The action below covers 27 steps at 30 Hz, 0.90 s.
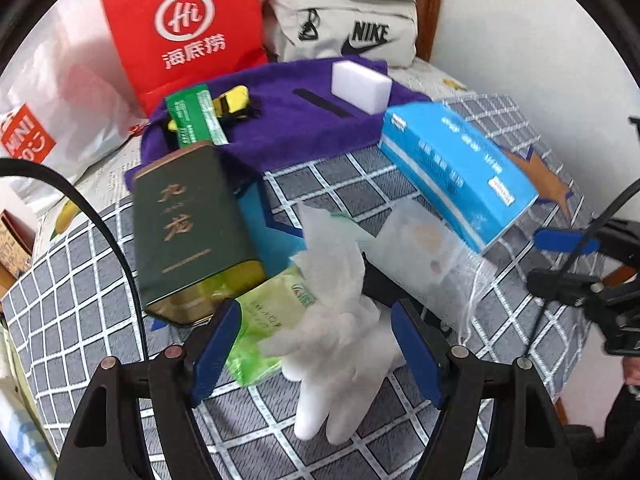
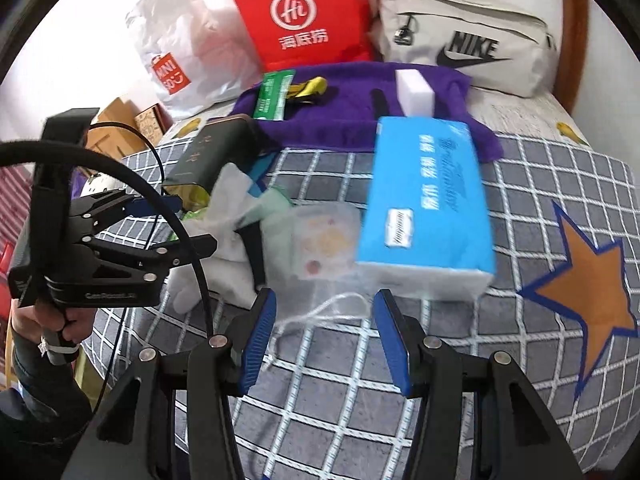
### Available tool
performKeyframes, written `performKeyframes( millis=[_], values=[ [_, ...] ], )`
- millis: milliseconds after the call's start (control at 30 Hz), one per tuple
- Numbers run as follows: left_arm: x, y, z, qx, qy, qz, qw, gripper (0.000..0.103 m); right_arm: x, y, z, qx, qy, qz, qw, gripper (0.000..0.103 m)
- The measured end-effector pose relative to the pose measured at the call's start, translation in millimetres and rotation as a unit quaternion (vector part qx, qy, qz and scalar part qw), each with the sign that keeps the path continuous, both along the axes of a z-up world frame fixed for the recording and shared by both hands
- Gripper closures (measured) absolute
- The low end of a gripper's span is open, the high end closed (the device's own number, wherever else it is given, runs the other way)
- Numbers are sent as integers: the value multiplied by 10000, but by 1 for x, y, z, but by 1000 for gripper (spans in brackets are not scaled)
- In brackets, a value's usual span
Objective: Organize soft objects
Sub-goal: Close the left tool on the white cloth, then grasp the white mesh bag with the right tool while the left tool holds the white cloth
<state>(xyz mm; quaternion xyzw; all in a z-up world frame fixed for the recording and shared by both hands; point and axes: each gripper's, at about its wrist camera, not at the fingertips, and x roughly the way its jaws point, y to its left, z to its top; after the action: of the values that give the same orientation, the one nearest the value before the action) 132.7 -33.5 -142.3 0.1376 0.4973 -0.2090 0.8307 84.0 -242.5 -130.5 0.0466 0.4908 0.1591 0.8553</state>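
Observation:
A white glove (image 1: 340, 344) lies on the checked blanket (image 1: 256, 432), partly over a green tissue pack (image 1: 268, 320), with a crumpled white tissue (image 1: 332, 248) behind it. My left gripper (image 1: 316, 312) is open, its blue pads on either side of the glove and apart from it. A mesh drawstring pouch (image 2: 320, 240) lies beside a blue tissue box (image 2: 428, 208). Just in front of the pouch, over its white cord, my right gripper (image 2: 324, 304) is open and holds nothing. The left gripper (image 2: 188, 224) also shows from the side, in a person's hand.
A dark green tin (image 1: 188, 228) stands left of the glove. Behind lies a purple towel (image 1: 296, 120) carrying a white sponge (image 1: 360, 84), a yellow toy and a green packet. At the back stand a red paper bag (image 1: 184, 28), a white plastic bag and a Nike bag (image 1: 348, 28).

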Motion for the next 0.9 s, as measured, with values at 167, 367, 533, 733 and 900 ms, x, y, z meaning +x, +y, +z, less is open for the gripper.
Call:
performKeyframes(
  millis=[167,367,533,733,900],
  values=[
    [7,3,-11,115,195,89,9997,75,0,-12,-2,21,5,-142,9999,52],
    [0,24,7,-335,94,197,9992,77,-1,-13,-5,99,36,-134,9999,52],
    [-7,47,22,-471,-27,417,9980,77,-4,5,-19,105,203,101,9997,48],
    [-11,60,13,-560,118,550,9968,77,-4,22,-40,-104,168,188,9996,24],
    [-16,63,4,-618,239,564,9962,77,10,18,-55,67,404,6,9992,24]
  ],
)
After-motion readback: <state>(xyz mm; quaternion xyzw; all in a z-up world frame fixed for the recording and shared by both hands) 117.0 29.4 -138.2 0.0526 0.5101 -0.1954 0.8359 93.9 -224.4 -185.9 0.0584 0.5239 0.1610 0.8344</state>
